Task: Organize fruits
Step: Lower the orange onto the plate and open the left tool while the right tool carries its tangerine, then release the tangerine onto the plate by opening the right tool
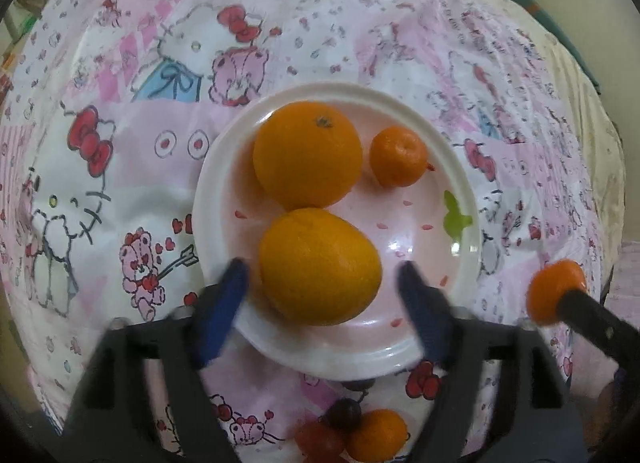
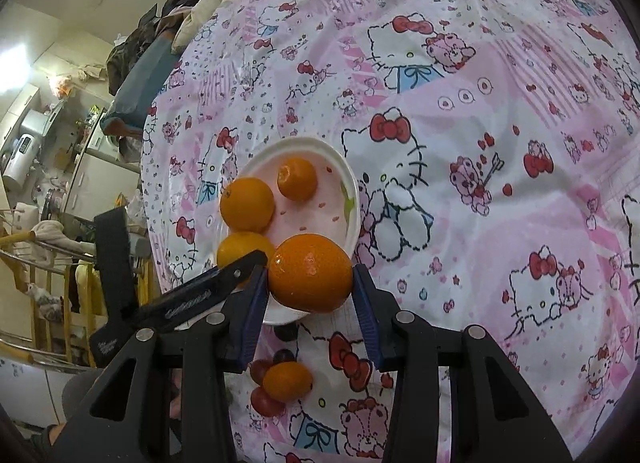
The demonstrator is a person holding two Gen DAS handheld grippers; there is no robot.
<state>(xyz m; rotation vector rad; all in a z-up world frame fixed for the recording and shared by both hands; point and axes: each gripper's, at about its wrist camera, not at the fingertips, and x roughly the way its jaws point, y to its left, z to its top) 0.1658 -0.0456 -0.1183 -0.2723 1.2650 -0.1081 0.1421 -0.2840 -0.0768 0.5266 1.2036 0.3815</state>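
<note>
step: loading plate (image 1: pixel 466 183) | right gripper (image 2: pixel 310 283) clenched on mandarin (image 2: pixel 310 273); left gripper (image 1: pixel 322 283) released around orange (image 1: pixel 318 265) | next: lower mandarin into plate's bare part; let go

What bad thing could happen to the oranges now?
The mandarin pinched in the right gripper hangs over the plate's edge; let go too early, it might roll onto the bedsheet. The left gripper is open around the near orange, which touches the far orange, so a nudge might push both. The plate sits on soft bedding and could tip.
</note>
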